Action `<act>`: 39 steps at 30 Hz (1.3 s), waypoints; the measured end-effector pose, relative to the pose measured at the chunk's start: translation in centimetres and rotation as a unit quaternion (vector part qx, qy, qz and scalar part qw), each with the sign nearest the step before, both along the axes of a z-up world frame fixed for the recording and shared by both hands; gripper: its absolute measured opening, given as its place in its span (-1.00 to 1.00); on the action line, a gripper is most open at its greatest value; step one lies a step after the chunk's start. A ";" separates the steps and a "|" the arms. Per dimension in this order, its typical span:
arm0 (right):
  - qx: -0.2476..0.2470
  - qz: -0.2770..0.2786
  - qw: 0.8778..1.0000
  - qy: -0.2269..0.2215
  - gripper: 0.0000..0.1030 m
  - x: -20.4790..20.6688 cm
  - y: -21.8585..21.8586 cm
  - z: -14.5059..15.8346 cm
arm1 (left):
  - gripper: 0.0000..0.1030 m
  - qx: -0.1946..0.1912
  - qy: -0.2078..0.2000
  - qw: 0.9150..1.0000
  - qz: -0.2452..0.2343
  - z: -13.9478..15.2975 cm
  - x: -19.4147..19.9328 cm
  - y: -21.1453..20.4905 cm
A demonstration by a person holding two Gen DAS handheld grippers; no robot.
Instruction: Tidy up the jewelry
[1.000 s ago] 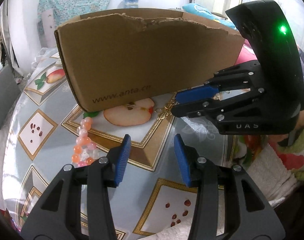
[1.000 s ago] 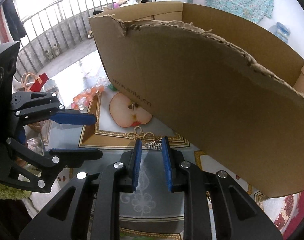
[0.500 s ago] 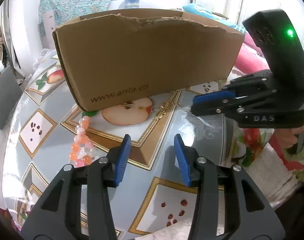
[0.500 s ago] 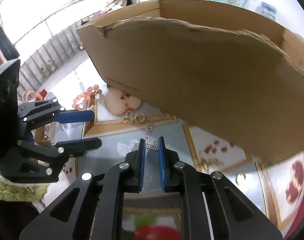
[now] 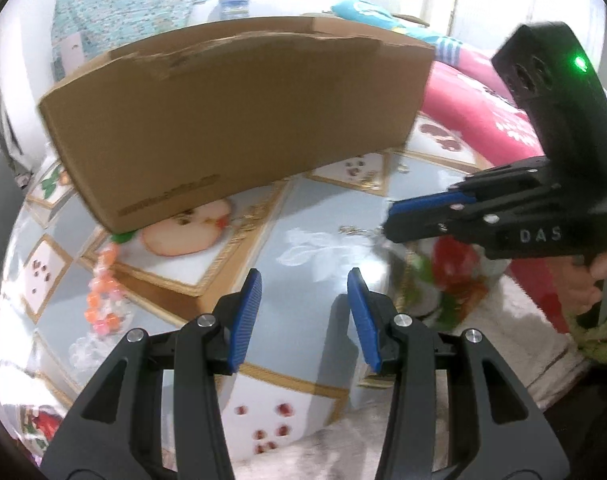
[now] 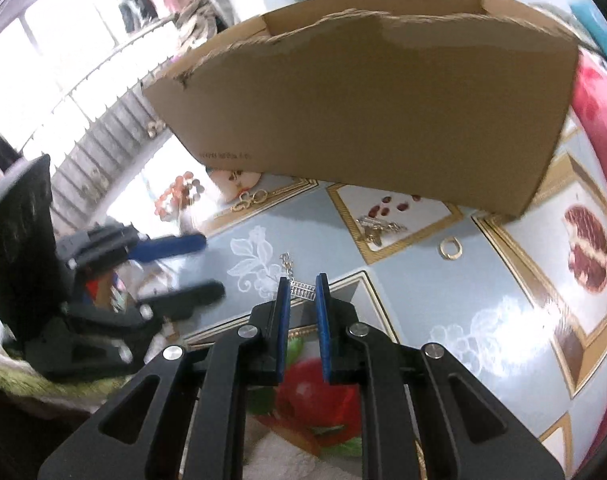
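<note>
My right gripper (image 6: pixel 302 294) has pulled back from the box (image 6: pixel 383 112) since a second ago, and the silver chain (image 6: pixel 293 280) has come with it, away from the gold clasp (image 6: pixel 249 200) it lay beside. Its fingers (image 6: pixel 281 320) are clenched on the chain's small bar charm, which sits crosswise between the blue pads right at their tips. The rest of the chain trails forward and a little left of the tips, over the white leaf print on the counter (image 6: pixel 423 280). I cannot tell whether that trailing end touches the cloth.

My left gripper (image 5: pixel 303 308) hangs released, its fingers (image 5: pixel 245 320) wide apart with nothing between them, only bare counter (image 5: pixel 303 248) under the gap. From the left camera the right gripper (image 5: pixel 391 220) shows off to the right of my left fingers, blurred, with its tips pressed close together.

Ahead of the right fingers, past the chain, the gold clasp lies near the box's lower edge. To the right of the tips a gold cluster (image 6: pixel 377 227) sits on the seed-print tile, and a gold ring (image 6: pixel 450 248) lies just beyond it, farther right. The bead bracelet (image 5: pixel 103 284) lies left of my left fingers, near the box's corner.
</note>
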State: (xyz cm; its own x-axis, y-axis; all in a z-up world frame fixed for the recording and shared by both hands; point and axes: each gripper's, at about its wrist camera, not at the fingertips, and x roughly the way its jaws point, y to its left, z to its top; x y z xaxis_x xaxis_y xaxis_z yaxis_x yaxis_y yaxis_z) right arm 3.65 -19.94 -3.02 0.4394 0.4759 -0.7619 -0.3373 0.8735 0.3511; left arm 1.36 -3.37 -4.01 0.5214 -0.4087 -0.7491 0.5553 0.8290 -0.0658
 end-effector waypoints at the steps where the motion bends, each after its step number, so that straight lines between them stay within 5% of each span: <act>1: 0.010 -0.005 1.000 0.003 -0.75 0.0 -0.1 0.0 | -0.17 0.000 0.000 1.000 -0.005 0.0 -0.1 -0.4; 10: 0.089 -0.050 0.995 0.001 -0.71 -0.1 -3.9 0.3 | -0.32 -0.003 -0.006 0.999 -0.052 -0.2 -0.5 -3.6; 24: 0.109 -0.081 0.991 -0.004 -0.71 -0.4 -6.3 -0.8 | -0.72 0.050 -0.022 0.994 -0.091 -0.6 1.0 -6.9; 27: 0.113 -0.085 0.990 -0.006 -0.71 -0.7 -7.1 -0.7 | -0.98 0.062 -0.026 0.994 -0.087 -0.6 1.5 -6.8; 33: 0.114 -0.088 0.990 -0.012 -0.71 -0.9 -7.3 -0.4 | -1.00 0.049 -0.020 0.996 -0.077 -0.5 1.8 -6.3; 39: 0.106 -0.093 0.990 -0.015 -0.71 -1.0 -7.5 -0.2 | -1.00 -0.013 -0.020 0.998 -0.061 1.5 1.4 -4.7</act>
State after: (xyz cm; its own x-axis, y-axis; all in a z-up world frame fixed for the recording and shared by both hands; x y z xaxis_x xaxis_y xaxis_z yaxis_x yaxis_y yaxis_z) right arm 2.63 -27.43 -3.20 0.5560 0.5318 -0.6388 -0.1905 0.8296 0.5248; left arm 2.77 -8.12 -2.53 0.4958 -0.4898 -0.7171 0.6547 0.7533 -0.0619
